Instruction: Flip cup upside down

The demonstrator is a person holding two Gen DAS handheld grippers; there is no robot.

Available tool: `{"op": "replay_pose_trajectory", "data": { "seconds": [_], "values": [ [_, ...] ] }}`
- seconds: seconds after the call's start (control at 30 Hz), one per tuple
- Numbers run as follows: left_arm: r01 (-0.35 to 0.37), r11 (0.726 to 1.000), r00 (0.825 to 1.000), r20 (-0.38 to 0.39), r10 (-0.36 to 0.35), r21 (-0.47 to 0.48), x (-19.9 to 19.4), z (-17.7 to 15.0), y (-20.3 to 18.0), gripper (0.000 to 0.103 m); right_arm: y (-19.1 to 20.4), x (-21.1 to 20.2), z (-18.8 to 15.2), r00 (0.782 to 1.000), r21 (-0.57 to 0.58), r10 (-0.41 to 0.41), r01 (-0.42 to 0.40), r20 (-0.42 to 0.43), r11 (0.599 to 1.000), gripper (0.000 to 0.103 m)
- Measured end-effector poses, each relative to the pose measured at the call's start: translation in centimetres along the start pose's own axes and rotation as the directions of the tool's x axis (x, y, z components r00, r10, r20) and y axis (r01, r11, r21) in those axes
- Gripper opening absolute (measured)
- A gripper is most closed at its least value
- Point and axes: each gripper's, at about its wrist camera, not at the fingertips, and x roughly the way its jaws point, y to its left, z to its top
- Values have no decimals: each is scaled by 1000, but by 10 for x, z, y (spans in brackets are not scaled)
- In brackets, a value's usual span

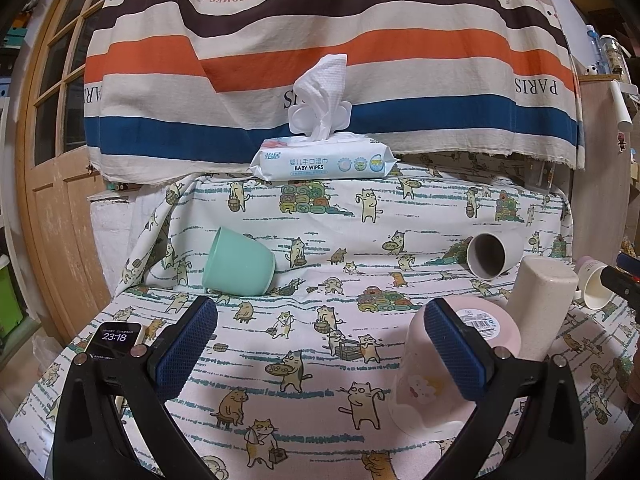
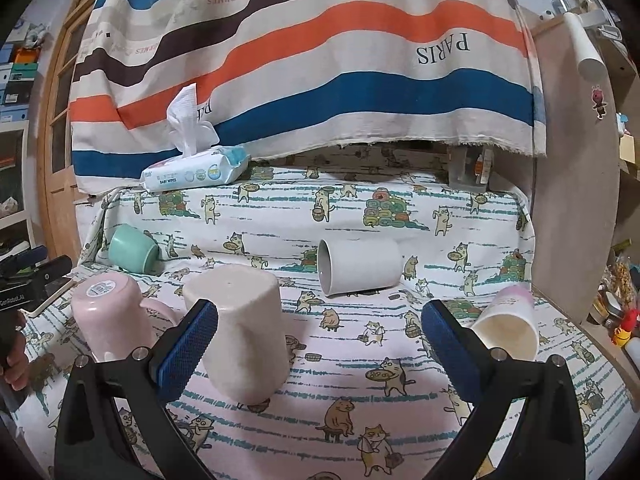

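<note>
Several cups sit on the cat-print cloth. A pink cup (image 1: 436,376) stands upside down behind my left gripper's right finger, also in the right wrist view (image 2: 108,316). A cream cup (image 2: 240,332) stands upside down beside it (image 1: 544,304). A mint cup (image 1: 238,264) lies on its side at the left (image 2: 134,250). A white cup (image 2: 360,266) lies on its side mid-table (image 1: 494,254). A paper cup (image 2: 508,328) lies at the right. My left gripper (image 1: 320,344) is open and empty. My right gripper (image 2: 320,344) is open and empty, its left finger in front of the cream cup.
A baby wipes pack (image 1: 324,160) sits at the table's back under a striped hanging cloth (image 1: 320,40). A phone (image 1: 112,340) lies at the left edge. A wooden door (image 1: 52,160) stands left; a wooden cabinet (image 2: 572,200) stands right.
</note>
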Motion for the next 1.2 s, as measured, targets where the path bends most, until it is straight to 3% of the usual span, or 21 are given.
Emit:
{"op": "replay_pose_trajectory", "data": {
  "seconds": [1.2],
  "values": [
    [9,1000,1000,-9,-9,4,-1,0,1,103,1,0,0,1000,-5,8,-8,0,1000,103]
  ]
}}
